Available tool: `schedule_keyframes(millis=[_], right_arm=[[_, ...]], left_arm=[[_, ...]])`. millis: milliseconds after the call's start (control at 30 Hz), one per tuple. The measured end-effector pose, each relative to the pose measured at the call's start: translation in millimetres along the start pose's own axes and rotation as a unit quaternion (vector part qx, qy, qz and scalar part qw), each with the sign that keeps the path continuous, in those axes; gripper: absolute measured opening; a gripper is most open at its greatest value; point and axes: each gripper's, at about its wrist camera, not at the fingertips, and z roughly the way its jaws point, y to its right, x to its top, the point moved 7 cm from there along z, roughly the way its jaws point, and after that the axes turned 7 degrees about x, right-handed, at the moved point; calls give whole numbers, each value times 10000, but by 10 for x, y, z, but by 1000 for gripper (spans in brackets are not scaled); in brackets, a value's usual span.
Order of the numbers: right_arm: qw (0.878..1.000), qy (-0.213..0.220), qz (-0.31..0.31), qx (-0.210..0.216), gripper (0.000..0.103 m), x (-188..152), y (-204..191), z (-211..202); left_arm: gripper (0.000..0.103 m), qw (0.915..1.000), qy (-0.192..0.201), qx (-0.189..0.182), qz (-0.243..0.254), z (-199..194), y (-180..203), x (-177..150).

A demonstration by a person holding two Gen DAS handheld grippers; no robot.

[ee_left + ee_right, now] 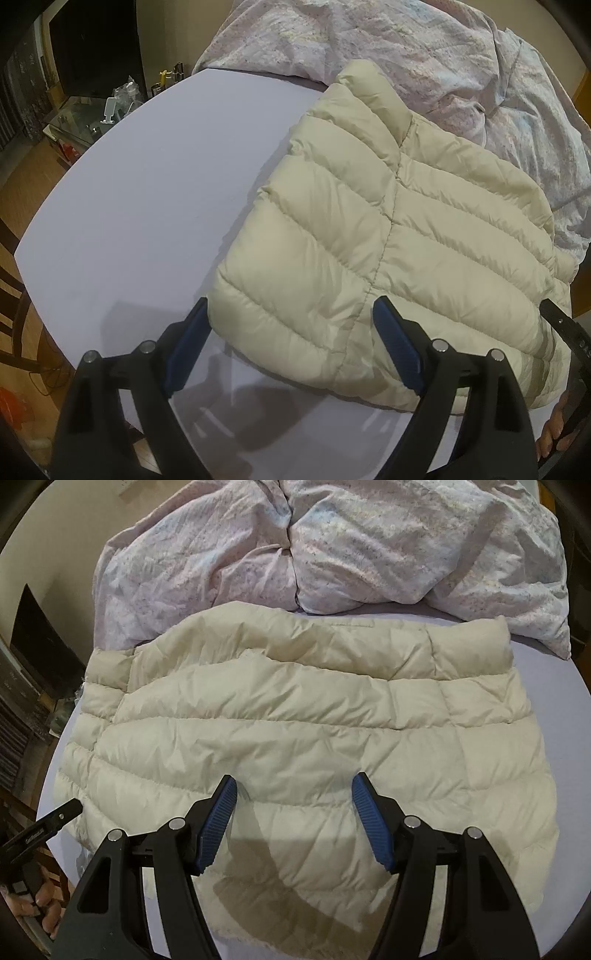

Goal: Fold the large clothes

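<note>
The cream puffer jacket [295, 738] lies folded on the lilac bed sheet [147, 184] — both grippers, left [291, 347] and right [293, 821], hover above it, spread, seemingly not touching it.

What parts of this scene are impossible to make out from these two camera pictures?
- Puffer jacket: its underside and any sleeves are folded out of sight, both views.
- Jacket's near hem, right wrist view: hidden by the right gripper.
- Clutter on the glass table, left wrist view: too small, distorted.
</note>
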Motion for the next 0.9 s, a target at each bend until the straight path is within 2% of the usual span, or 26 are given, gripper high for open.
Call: schedule_keyframes(millis=[200, 367, 500, 667, 900], right_arm=[[9999, -83, 67, -39, 69, 2, 28, 93], [9995, -257, 130, -149, 78, -36, 55, 285], [9986, -314, -40, -431, 85, -94, 39, 479], [9974, -226, -189, -653, 88, -131, 7, 542], [9970, -170, -241, -714, 91, -136, 1, 542]], left_arm=[[89, 10000, -22, -29, 21, 23, 4, 3], [93, 9999, 7, -97, 59, 16, 31, 0], [94, 9998, 4, -158, 95, 7, 29, -14], [94, 9993, -30, -375, 11, -39, -29, -33], [94, 9977, -107, -676, -38, -41, -40, -125]])
